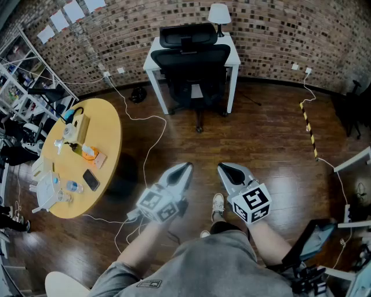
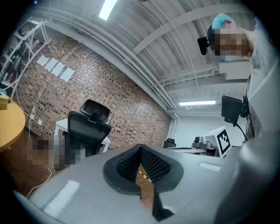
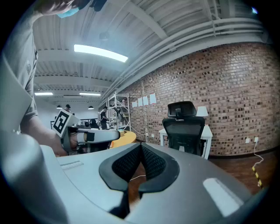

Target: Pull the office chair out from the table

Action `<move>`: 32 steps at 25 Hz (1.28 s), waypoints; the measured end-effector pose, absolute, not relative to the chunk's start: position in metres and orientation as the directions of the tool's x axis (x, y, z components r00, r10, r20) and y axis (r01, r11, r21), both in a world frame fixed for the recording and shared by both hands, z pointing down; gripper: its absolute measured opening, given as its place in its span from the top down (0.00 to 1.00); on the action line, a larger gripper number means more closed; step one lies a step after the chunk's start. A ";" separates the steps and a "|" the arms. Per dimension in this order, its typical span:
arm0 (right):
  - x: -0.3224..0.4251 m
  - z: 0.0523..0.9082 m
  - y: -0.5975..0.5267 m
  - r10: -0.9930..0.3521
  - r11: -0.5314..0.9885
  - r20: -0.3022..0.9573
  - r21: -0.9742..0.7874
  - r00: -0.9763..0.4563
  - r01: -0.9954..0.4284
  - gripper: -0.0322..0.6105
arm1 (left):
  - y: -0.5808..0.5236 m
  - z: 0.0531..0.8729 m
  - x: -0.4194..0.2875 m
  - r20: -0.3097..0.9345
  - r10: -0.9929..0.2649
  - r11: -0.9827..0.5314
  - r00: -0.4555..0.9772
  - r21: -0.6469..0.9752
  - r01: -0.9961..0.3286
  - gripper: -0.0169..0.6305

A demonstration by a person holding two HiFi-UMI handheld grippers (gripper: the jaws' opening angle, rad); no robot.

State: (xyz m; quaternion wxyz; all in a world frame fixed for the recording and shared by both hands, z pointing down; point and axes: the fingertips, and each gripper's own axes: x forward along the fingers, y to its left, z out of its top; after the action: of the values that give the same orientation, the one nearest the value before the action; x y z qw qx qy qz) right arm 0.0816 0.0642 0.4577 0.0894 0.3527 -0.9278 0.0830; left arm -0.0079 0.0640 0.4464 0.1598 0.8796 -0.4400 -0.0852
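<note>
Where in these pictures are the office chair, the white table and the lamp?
office chair [image 1: 194,64]: head view, on its backrest.
white table [image 1: 150,60]: head view, on its top's left edge.
lamp [image 1: 219,11]: head view, on its shade.

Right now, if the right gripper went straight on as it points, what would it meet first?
Nothing close: open wooden floor lies ahead of the right gripper. Its line seems to end near the white table, just left of the office chair, but depth is unclear.

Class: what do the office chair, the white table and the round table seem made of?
Office chair: matte black, probably mesh or fabric on plastic; weave unresolved. White table: smooth, uniformly white, likely painted or laminated board. Round table: even honey-yellow top, apparently wood or laminate.
</note>
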 end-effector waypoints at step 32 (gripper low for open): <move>0.044 0.490 -0.288 -0.624 0.744 0.312 -0.043 -0.717 -0.667 0.93 | -0.294 0.467 -0.066 0.047 -0.832 -0.518 0.552 0.289 -0.805 0.97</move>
State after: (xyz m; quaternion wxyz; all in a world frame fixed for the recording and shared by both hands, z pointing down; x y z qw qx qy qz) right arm 0.0445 -0.2882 0.4900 0.1398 0.3495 -0.9233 0.0764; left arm -0.0661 -0.2939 0.4672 0.1399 0.8699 -0.4705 -0.0485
